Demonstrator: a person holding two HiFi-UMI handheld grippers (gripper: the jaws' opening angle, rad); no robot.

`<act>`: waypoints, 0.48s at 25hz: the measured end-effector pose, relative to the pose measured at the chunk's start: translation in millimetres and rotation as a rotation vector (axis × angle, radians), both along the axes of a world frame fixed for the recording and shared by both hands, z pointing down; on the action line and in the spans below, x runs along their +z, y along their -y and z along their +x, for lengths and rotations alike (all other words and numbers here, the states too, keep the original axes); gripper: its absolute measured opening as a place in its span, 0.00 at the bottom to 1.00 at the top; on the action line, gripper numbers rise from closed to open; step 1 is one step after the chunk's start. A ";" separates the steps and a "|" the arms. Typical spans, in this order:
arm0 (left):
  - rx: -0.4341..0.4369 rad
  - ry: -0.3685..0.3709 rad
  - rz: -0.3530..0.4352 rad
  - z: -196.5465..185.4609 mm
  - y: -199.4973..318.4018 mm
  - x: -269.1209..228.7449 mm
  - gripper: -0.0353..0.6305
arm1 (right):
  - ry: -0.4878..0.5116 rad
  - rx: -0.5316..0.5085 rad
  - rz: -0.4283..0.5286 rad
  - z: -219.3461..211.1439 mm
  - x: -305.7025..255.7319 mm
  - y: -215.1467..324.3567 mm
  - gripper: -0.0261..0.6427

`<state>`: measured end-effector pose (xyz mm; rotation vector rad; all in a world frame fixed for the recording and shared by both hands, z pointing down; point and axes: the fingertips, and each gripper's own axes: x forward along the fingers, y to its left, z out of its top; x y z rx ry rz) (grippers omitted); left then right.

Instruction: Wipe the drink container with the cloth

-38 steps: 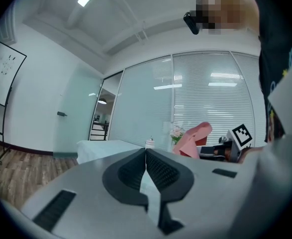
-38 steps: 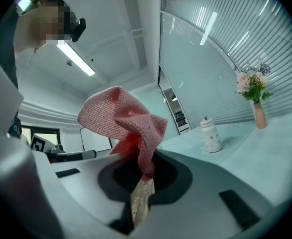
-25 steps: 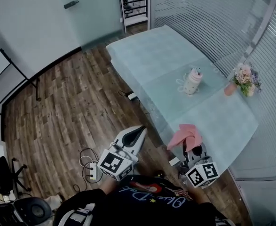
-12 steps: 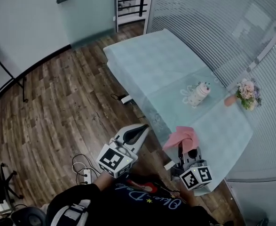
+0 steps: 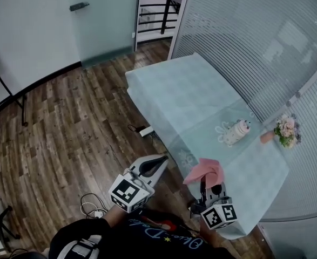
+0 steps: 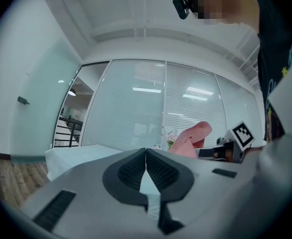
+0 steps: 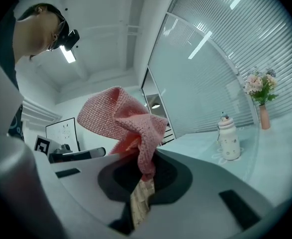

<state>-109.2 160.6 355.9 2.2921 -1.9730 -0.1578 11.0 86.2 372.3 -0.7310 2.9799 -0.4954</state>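
Pinching cloth (image 5: 204, 170), right hand-held gripper (image 5: 208, 186) well short of drink container (image 5: 237, 131); left hand-held gripper (image 5: 163, 158) closed, empty.

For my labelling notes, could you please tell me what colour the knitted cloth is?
The knitted cloth is salmon pink, clearest in the right gripper view.
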 end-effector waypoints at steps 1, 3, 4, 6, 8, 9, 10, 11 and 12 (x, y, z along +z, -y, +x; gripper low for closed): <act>0.000 -0.001 0.001 -6.4 -0.9 -0.9 0.06 | -0.004 0.006 0.004 -5.2 -1.9 0.5 0.06; 0.001 -0.002 0.003 -17.4 -2.1 -1.1 0.06 | -0.007 0.016 0.009 -14.5 -3.3 2.9 0.06; 0.004 -0.002 0.004 -21.8 -2.8 -1.3 0.06 | -0.008 0.024 0.008 -17.6 -3.0 3.8 0.06; 0.009 -0.012 0.003 -29.7 -4.7 -0.3 0.06 | -0.012 0.044 0.000 -21.7 -2.5 3.6 0.06; 0.013 -0.029 0.004 -34.8 -6.1 2.9 0.06 | -0.011 0.064 -0.011 -23.2 -1.4 1.7 0.06; 0.017 -0.037 0.008 -36.0 -6.4 4.8 0.06 | -0.009 0.071 -0.016 -22.9 -0.7 0.5 0.06; 0.021 -0.044 0.014 -36.7 -6.3 6.6 0.06 | -0.008 0.078 -0.021 -22.2 0.0 -0.3 0.06; 0.025 -0.051 0.020 -37.5 -5.8 8.4 0.06 | -0.010 0.086 -0.026 -21.0 0.9 0.1 0.06; 0.029 -0.058 0.025 -38.6 -5.0 9.9 0.06 | -0.017 0.098 -0.029 -19.3 2.3 1.8 0.06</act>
